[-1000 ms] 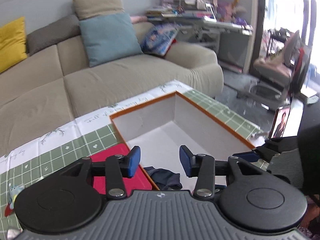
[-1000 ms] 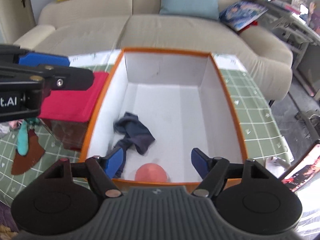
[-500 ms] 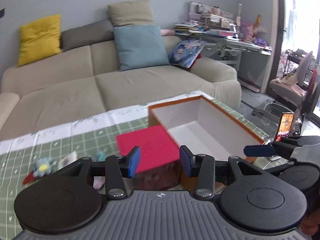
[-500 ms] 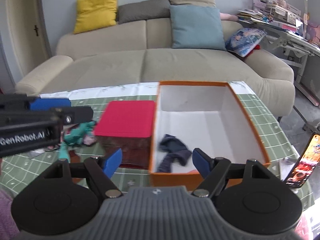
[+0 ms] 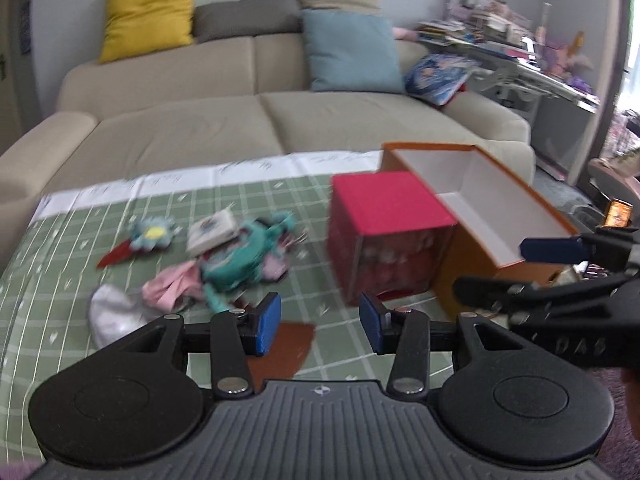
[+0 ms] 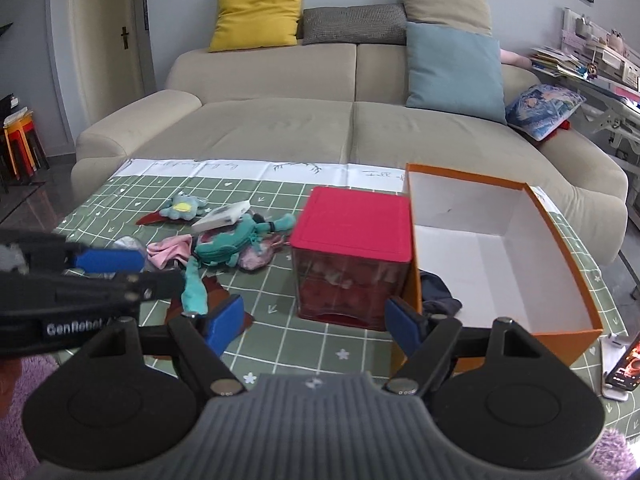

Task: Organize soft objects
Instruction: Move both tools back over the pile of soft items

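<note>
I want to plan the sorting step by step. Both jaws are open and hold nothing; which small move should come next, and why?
Probably move the left gripper forward and left toward the teal plush in the pile. It holds nothing, the pile lies on its side of the red-lidded box, and the orange box has space beside the dark cloth.

Soft toys (image 6: 224,240) left of lidded box (image 6: 352,252), open box (image 6: 560,236) right.
</note>
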Tool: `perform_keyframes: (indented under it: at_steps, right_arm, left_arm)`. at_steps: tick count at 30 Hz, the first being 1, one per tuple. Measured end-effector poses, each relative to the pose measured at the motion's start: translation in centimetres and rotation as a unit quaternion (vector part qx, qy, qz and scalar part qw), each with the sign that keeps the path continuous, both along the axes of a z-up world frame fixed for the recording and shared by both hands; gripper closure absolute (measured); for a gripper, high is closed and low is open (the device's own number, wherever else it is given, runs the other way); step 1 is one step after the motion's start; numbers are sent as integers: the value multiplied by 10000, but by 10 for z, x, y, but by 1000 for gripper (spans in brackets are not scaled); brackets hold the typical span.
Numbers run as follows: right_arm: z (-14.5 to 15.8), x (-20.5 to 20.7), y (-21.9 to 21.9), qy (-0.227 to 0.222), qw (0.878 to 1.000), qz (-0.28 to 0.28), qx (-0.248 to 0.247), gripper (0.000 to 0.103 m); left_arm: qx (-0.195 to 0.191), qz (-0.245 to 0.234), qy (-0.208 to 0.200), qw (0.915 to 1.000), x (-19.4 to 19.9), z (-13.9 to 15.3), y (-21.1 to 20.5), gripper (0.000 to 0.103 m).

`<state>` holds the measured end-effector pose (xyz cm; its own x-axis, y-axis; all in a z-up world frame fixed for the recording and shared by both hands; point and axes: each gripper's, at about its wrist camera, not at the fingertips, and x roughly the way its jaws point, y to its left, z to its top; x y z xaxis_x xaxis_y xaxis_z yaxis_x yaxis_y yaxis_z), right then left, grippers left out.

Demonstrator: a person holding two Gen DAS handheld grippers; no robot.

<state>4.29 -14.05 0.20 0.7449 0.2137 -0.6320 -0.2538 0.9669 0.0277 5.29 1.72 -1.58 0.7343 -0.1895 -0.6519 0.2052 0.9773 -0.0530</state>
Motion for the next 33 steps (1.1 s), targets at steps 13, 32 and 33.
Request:
perform_keyframes:
  at_steps: [13, 32, 33]
  right_arm:
    - [-22, 26, 39, 59, 9995, 323, -9, 29]
    - [-67, 131, 124, 73, 9894, 1401, -368, 39]
    - [-68, 137, 128, 60, 9890, 1429, -389, 39]
  left_arm:
    - [-266, 650, 95, 9975, -1, -27, 50, 52]
    - [-45, 969, 551, 9938, 99, -58, 111, 52]
    - [-23, 963, 579, 9937, 106, -60, 115, 51]
